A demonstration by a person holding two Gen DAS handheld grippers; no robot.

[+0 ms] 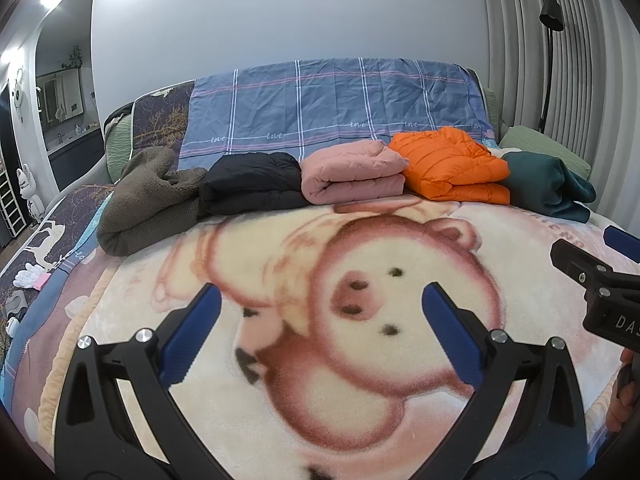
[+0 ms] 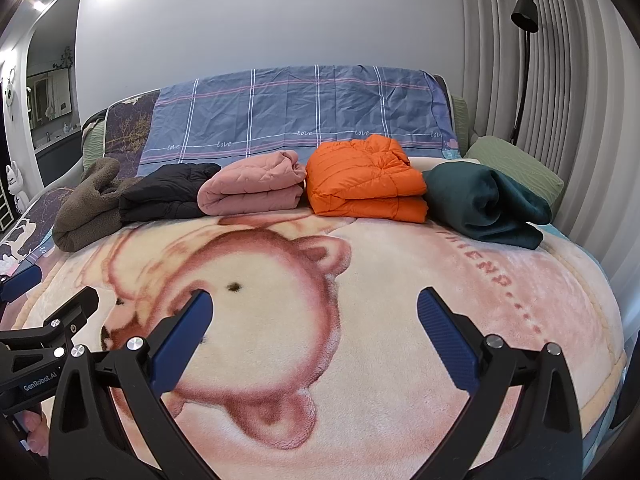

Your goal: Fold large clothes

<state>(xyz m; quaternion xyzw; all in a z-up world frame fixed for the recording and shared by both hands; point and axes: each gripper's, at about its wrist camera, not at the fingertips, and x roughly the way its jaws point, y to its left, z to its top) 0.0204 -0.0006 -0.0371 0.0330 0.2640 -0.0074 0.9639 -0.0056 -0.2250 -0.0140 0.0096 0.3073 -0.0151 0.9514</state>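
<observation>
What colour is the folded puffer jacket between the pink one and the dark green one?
Bright orange puffer jacket; right wrist view shows it best.

Both wrist cameras sit low above the bear-print blanket [image 1: 304, 408], near the bed's foot edge, facing the head edge. Each looks forward between its own spread fingers. The left view stands left of the right view. Both share the row of folded garments, including the orange jacket [image 2: 366, 176].

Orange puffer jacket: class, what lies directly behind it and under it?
Behind the orange puffer jacket hangs the blue plaid sheet; beneath it lies the bear-print blanket. The headboard stays covered.
</observation>
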